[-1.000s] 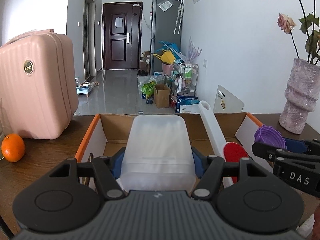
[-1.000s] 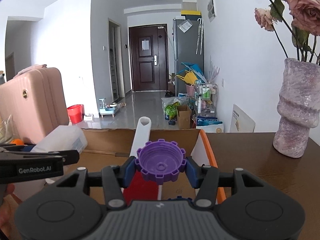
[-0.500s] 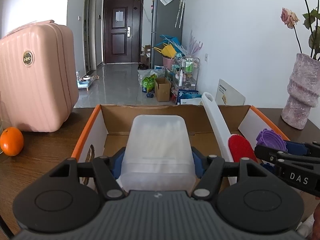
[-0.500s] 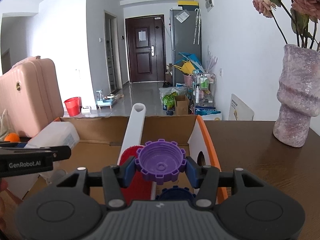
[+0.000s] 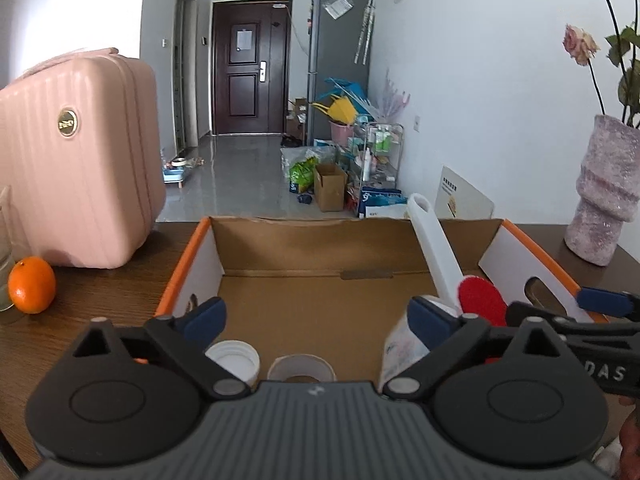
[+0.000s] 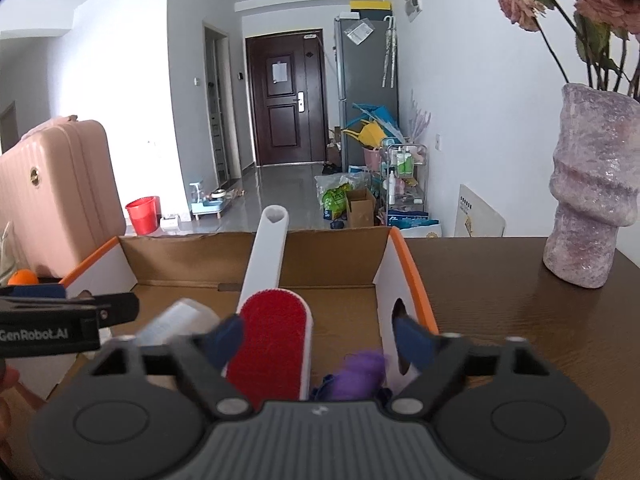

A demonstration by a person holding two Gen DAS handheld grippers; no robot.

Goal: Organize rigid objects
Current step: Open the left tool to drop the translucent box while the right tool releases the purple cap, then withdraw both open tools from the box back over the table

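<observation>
Jaws on our left gripper [image 5: 316, 318] and right gripper [image 6: 316, 336] have just opened wide, empty; the translucent container [image 5: 402, 346] and purple cap [image 6: 360, 372] now lie low in the cardboard box [image 5: 320, 248], both stowed.

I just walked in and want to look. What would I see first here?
A big cardboard box with orange edges sits open on the brown table. Inside, a red lint brush with a white handle leans on the back wall. A pink suitcase and an orange stand to the left, a purple vase to the right.
</observation>
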